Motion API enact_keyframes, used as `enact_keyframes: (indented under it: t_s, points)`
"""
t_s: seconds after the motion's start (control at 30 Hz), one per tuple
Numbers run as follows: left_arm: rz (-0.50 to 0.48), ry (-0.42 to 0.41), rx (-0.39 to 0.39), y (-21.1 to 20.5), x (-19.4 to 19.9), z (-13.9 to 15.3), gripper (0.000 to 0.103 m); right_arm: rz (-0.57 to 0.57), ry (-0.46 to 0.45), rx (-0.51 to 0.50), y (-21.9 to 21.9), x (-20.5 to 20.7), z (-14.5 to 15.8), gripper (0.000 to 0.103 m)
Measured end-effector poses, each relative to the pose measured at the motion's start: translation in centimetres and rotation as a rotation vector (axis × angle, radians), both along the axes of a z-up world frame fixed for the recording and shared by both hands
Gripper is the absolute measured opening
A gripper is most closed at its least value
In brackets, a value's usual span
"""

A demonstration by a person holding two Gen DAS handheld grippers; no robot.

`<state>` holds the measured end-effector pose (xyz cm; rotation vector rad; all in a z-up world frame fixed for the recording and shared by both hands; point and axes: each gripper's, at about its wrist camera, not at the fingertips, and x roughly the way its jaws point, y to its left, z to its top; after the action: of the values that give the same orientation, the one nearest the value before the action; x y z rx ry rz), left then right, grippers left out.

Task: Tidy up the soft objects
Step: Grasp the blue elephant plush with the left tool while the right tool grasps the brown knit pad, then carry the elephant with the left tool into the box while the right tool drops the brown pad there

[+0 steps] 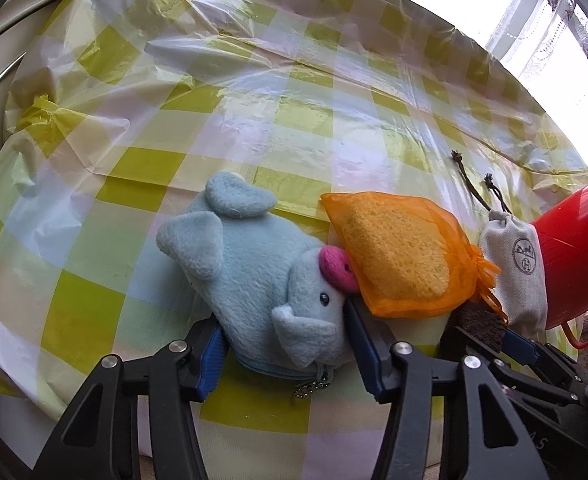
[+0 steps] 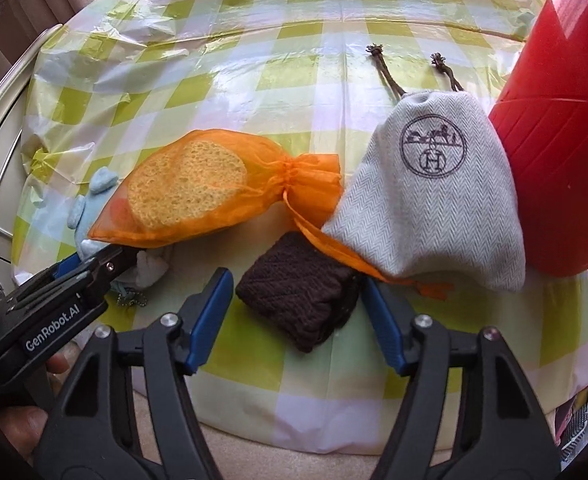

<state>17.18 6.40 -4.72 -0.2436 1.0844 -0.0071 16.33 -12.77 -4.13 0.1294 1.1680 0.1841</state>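
1. Left claw, black with ribbed blue pads, grips the fuzzy pale-blue plush pig pouch at its head end; both pads press into the fleece. The pig's pink snout touches a sheer orange organza bag holding a porous yellow sponge. All lie on a glossy, creased yellow-checked plastic tablecloth.
2. Right claw stands unclenched astride a folded dark-brown knitted cloth; whether its pads touch the knit is unclear. Just beyond lies a grey herringbone drawstring pouch, beside a smooth red plastic bucket.
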Motion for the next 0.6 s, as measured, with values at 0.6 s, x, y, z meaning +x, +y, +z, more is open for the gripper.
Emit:
enact_keyframes:
  t_s: [0.6]
  points:
    - [0.080, -0.015, -0.067, 3.4, -5.0, 1.7, 0.047, 0.051, -0.039, 0.049, -2.4, -4.4, 1.9, 0.033]
